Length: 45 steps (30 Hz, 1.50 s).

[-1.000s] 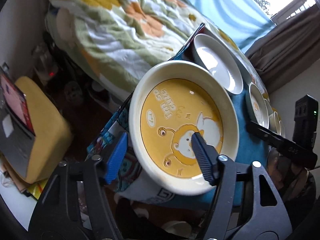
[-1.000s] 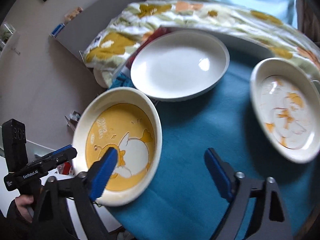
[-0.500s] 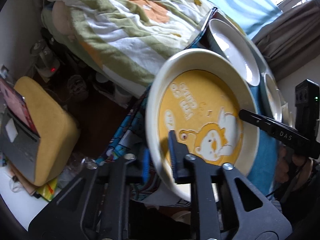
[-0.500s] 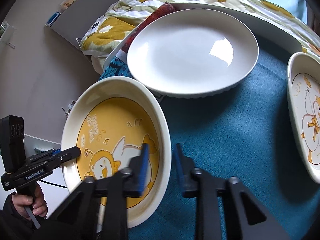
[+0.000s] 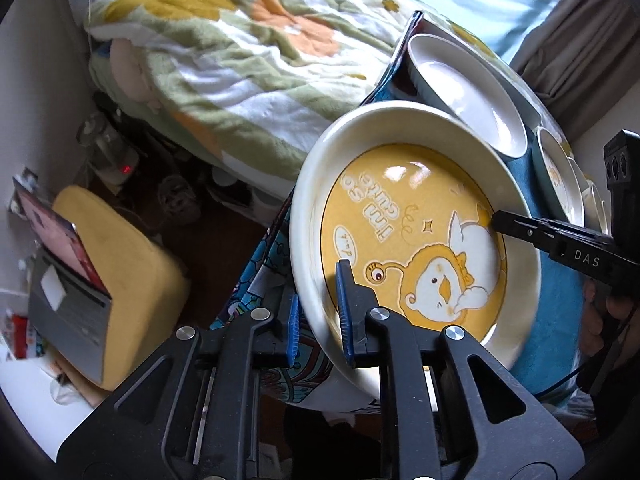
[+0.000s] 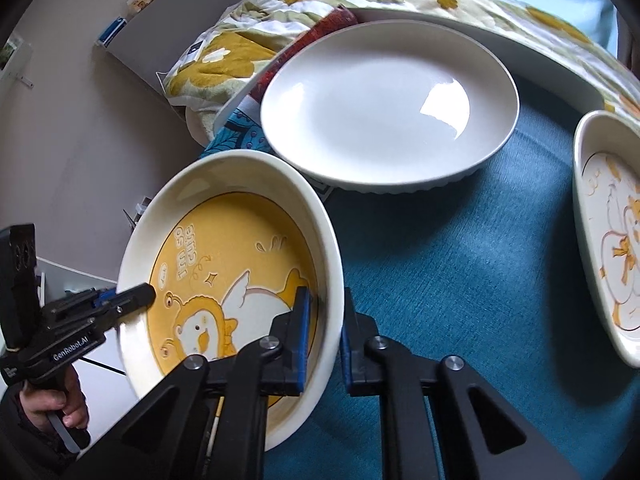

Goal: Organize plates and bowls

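The left gripper point(image 5: 318, 322) pinches the near rim of the yellow duck plate point(image 5: 404, 216), and the right gripper point(image 6: 324, 330) clamps the opposite rim, one pad inside and one outside. The plate overhangs the edge of the teal-covered worktop point(image 6: 460, 264), seemingly tilted. Just beyond sits a plain white plate point(image 6: 384, 108); a pale duck plate point(image 6: 608, 236) lies to the right.

A bed with a flowered blanket point(image 5: 248, 52) fills the upper frame; daylight enters a curtained window point(image 5: 576, 12) upper right; a yellow cushion point(image 5: 120, 264) sits lower left
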Each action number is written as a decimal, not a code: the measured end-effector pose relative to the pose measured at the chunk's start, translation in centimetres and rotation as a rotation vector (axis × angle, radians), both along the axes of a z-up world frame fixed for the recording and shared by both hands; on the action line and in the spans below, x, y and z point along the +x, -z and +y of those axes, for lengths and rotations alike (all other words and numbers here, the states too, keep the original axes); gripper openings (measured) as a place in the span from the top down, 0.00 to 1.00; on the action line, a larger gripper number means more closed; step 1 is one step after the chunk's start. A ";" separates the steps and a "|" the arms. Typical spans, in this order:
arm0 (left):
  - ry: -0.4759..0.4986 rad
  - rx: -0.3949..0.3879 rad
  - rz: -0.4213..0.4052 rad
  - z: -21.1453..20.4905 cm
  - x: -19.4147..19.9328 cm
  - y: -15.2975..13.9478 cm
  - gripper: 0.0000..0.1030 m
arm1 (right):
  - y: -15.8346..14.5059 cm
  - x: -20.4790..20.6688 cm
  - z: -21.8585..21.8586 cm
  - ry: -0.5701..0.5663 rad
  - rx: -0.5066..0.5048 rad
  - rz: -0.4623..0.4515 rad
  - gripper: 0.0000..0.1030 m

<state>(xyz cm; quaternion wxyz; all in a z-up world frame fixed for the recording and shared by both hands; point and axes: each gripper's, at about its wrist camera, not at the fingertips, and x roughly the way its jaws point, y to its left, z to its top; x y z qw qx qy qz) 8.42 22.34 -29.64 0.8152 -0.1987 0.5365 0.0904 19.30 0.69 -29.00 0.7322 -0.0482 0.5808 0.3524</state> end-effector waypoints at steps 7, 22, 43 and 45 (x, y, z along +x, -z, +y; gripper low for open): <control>0.020 0.039 -0.025 -0.6 0.0 -1.6 0.87 | -0.9 -0.6 -0.6 0.013 0.017 -0.032 0.88; 0.194 0.077 -0.155 -7.9 0.6 -8.2 0.87 | -7.3 -5.0 -9.8 0.215 0.098 -0.187 0.88; 0.589 0.019 -0.155 -28.9 3.3 -5.0 0.86 | -5.8 -11.1 -30.0 0.610 0.029 -0.202 0.88; 0.591 0.017 -0.155 -29.5 3.6 -3.8 0.86 | -4.7 -10.9 -30.6 0.618 0.026 -0.207 0.88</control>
